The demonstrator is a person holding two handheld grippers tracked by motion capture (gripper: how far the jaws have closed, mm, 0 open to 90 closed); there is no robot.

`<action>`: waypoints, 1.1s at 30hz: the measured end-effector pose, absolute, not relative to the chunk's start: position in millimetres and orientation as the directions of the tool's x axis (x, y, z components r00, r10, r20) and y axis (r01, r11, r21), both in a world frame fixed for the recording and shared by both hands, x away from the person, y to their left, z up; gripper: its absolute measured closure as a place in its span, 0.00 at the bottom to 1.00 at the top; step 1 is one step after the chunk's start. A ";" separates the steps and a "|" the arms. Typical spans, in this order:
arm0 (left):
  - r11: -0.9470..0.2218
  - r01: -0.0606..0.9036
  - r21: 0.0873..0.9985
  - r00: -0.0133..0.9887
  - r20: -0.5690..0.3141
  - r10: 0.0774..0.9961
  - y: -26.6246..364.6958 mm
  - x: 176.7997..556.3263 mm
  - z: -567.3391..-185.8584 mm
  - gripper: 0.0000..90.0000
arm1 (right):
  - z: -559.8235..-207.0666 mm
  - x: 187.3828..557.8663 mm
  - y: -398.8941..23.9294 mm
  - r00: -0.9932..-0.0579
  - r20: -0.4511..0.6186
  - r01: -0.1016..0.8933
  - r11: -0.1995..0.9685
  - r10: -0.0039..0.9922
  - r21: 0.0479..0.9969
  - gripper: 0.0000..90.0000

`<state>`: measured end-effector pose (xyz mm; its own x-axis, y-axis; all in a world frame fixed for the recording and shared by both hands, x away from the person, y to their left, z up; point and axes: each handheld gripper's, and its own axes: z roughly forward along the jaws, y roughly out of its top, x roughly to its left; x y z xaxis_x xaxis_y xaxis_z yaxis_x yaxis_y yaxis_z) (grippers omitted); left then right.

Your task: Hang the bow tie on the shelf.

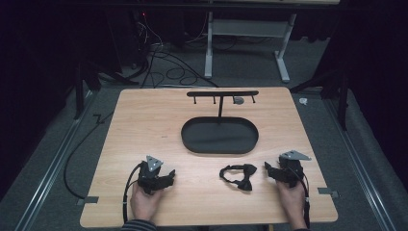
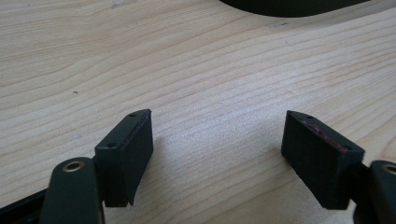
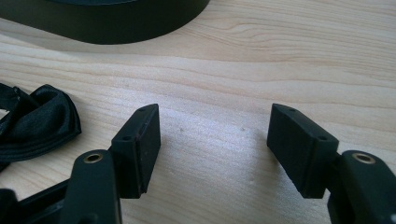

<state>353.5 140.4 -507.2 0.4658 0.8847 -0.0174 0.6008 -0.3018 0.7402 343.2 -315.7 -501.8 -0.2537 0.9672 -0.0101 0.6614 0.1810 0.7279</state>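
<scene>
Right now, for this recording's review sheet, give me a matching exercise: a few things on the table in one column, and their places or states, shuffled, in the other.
1. bow tie
2. oval tray
3. left hand-held gripper
4. hook stand

a. rises from the tray's far side
b. jaws open, nothing between them
c. lies between the two hand-held grippers
d. sits mid-table, empty

Pairs: 1-c, 2-d, 3-b, 4-a

A glossy black satin bow tie (image 1: 238,176) lies on a pale wooden table (image 1: 144,120) with wavy light-brown grain. At twelve o'clock from it sits a matte black oval tray (image 1: 219,136). Both grippers, left (image 1: 168,177) and right (image 1: 269,171), are black with grey top plates.
</scene>
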 end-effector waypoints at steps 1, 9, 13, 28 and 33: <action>-0.302 0.601 0.740 0.466 -0.018 0.885 140.4 353.5 -507.2 0.28 | -501.8 343.1 -315.5 -0.253 -0.011 0.662 0.182 0.967 0.727 0.40; -0.301 0.601 0.740 0.465 -0.017 0.885 140.4 353.6 -507.2 0.28 | -501.8 343.2 -315.6 -0.254 -0.011 0.661 0.182 0.967 0.728 0.40; -0.299 0.601 0.741 0.464 -0.020 0.885 140.7 353.7 -507.2 0.29 | -501.8 343.2 -315.5 -0.253 -0.012 0.661 0.182 0.967 0.727 0.41; -0.300 0.600 0.742 0.466 -0.020 0.885 140.7 354.3 -507.3 0.29 | -501.5 345.1 -317.1 -0.258 -0.009 0.662 0.184 0.966 0.726 0.40; -0.300 0.600 0.741 0.466 -0.019 0.885 140.6 354.3 -507.2 0.29 | -501.2 343.5 -319.7 -0.257 0.022 0.662 0.160 0.966 0.732 0.42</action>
